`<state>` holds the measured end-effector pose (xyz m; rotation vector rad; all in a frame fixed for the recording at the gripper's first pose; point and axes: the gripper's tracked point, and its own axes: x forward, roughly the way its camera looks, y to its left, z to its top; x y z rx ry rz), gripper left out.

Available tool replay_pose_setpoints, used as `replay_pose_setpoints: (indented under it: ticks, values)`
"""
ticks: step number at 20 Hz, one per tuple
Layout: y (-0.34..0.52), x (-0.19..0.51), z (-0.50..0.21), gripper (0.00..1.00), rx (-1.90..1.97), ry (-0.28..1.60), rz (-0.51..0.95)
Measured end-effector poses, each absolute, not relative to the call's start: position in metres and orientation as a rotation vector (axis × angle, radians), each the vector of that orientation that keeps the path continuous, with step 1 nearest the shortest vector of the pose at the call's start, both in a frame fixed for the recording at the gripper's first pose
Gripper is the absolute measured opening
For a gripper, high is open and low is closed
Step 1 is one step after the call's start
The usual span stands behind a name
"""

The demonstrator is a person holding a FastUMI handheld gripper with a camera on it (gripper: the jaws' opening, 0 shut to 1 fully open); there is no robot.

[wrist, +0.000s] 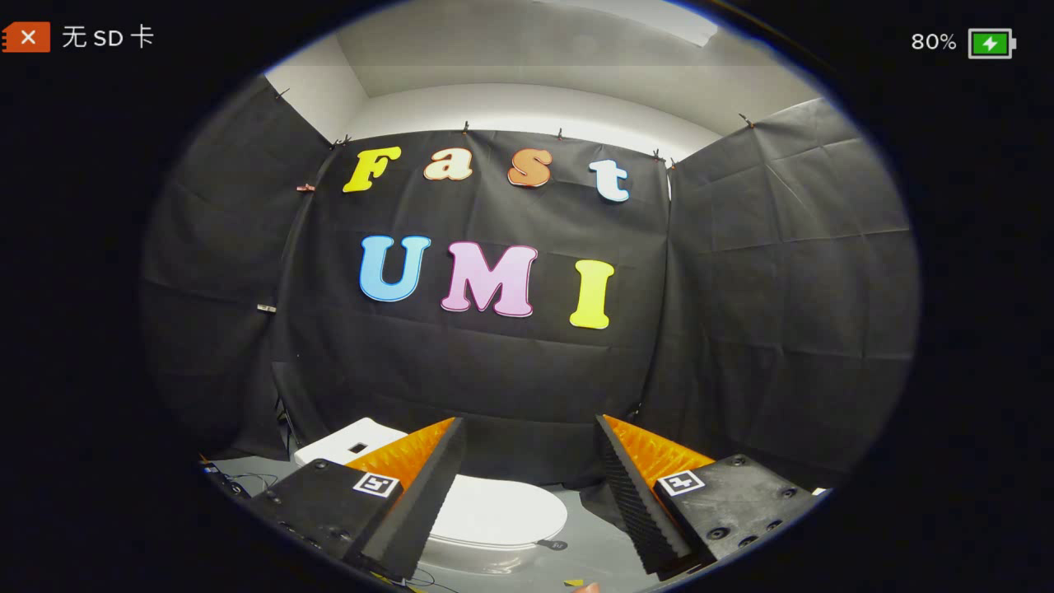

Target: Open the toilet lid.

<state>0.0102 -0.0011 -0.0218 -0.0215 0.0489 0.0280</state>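
A white toilet stands on the grey floor below and ahead of me. Its lid (pixel 502 511) lies flat and closed over the bowl, with the white tank (pixel 350 443) behind it to the left. My gripper (pixel 531 428) hovers above the toilet, fingers spread wide apart with nothing between them. The left finger (pixel 424 486) overlaps the lid's left part in the view. The right finger (pixel 638 486) sits off the lid's right side. A small dark tab (pixel 550 543) lies at the lid's near right edge.
Black cloth walls (pixel 782 288) enclose the booth behind and on both sides of the toilet. Cables (pixel 247 482) trail on the grey floor (pixel 593 552) left of the tank. A small yellow scrap (pixel 574 582) lies on the floor near me.
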Motion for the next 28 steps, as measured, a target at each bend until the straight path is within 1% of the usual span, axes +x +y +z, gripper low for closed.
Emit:
replay_pose_setpoints:
  ticks: [3, 8, 14, 22, 28]
  values:
    - [0.003, 0.02, -0.037, 0.98, -0.008, 0.064, 0.059]
    - [-0.002, 0.041, -0.086, 0.98, 0.009, 0.136, 0.116]
    - [-0.013, 0.065, -0.14, 0.98, 0.169, 0.215, 0.194]
    - [-0.061, 0.109, -0.235, 0.98, 0.451, 0.365, 0.206]
    - [-0.096, 0.141, -0.338, 0.99, 0.631, 0.522, 0.182]
